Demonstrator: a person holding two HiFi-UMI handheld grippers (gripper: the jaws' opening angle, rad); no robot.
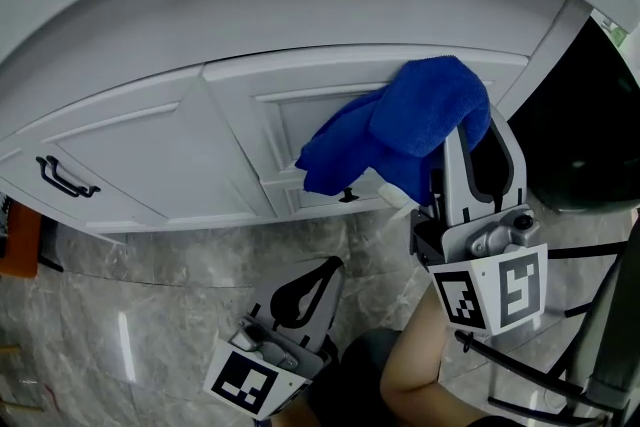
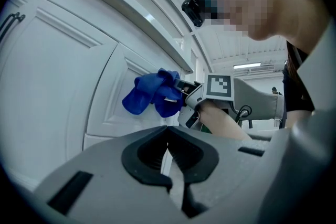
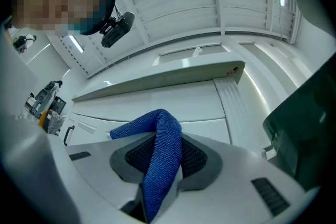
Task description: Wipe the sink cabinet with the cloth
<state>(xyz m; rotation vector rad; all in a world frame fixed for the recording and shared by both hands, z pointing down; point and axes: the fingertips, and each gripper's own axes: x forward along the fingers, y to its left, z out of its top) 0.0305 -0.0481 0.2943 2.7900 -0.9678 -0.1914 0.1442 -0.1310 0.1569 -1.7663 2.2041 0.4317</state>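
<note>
The right tool (image 1: 478,155) is closed tight on the blue cloth (image 1: 415,120). In the right gripper view a strip of the cloth runs down between its two jaws, and the rest bunches up past the tips. The tool holds the cloth up at the white cabinet (image 1: 150,145), on the sunk middle part of the right door (image 1: 300,130). The cloth looks like it touches the door there, but I cannot be sure it presses on it. A small dark knob (image 1: 348,196) peeks out just under the cloth.

The left tool (image 1: 315,283) hangs low over the grey floor (image 1: 150,295), well apart from the cloth. Its jaws are closed together and there is nothing in them. It does no work right now.

I think the wiping step is the one in hand, and it is on the right door. I can't tell how clean the cabinet is, because it is all white and no dirt shows.

Next, the cloth needs to be pushed flat on the door and slid side to side or up and down. The door has raised edges, so the cloth should go into those corners too. The wipe should go around the knob so the cloth does not snag on it. The left door with the black handle (image 1: 65,180) needs a wipe as well. The grip must stay firm so the cloth does not slip out.
</note>
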